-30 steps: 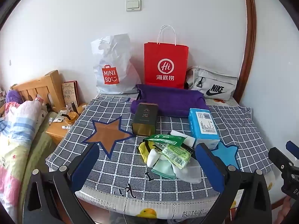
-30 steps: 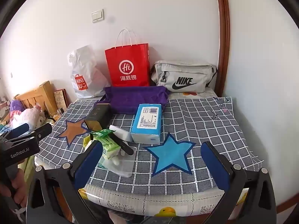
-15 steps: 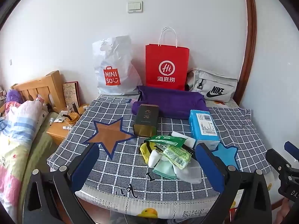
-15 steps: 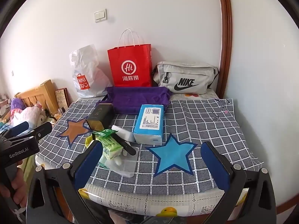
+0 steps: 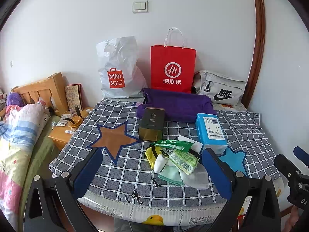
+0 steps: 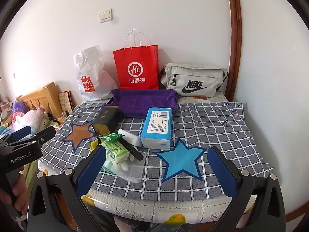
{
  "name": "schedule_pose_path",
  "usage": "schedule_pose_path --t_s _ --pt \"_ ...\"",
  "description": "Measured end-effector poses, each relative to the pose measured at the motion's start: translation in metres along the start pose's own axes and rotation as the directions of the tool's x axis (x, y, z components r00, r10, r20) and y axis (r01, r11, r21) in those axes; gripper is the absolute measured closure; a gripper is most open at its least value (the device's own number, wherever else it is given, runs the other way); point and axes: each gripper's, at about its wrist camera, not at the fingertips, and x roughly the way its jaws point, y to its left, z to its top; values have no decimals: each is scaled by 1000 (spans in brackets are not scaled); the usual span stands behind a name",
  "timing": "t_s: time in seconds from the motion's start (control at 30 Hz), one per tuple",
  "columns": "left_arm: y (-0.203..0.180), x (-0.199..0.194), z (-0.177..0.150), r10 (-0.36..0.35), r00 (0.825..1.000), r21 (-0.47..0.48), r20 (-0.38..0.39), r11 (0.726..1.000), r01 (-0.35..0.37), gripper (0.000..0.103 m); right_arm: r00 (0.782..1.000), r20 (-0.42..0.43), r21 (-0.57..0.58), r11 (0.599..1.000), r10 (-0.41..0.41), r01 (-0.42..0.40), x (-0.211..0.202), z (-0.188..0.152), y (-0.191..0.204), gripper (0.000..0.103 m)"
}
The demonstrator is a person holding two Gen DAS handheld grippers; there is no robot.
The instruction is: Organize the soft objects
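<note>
No object is held at this moment. The left hand-held gripper (image 5: 152, 171) is spread wide and empty, short of the near edge of the surface (image 5: 123, 176), which is covered by a checked cloth. The right hand-held gripper (image 6: 156, 169) is likewise released and empty, held back at the same edge. The step in hand is judged to be the approach, before a first pick.

The soft objects are found in a small pile (image 5: 173, 162) near the front edge: a green wipes packet (image 6: 115, 150), a yellow item, white and pale green cloth pieces (possibly socks, not certain) and a clear plastic tray (image 6: 135, 171). A blue tissue pack (image 6: 157, 127) lies just behind, beside a dark tin (image 5: 151, 123).

A purple fabric bin (image 6: 143, 101) stands at the rear; nothing is seen inside it, though its floor is only partly visible. Behind it a white plastic bag (image 5: 117, 69), a red paper bag (image 5: 172, 69) and a grey waist bag (image 6: 194, 80) stand against the wall; their contents are hidden.

The next move is judged to call for one gripper to be lowered over a single piece of the pile and closed on it.
</note>
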Motion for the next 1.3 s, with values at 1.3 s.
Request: schedule_pose_path --t_s 1.3 --pt "-5 3 -11 4 1000 5 -8 1000 -4 0 1000 7 12 1000 15 -15 -4 0 0 0"
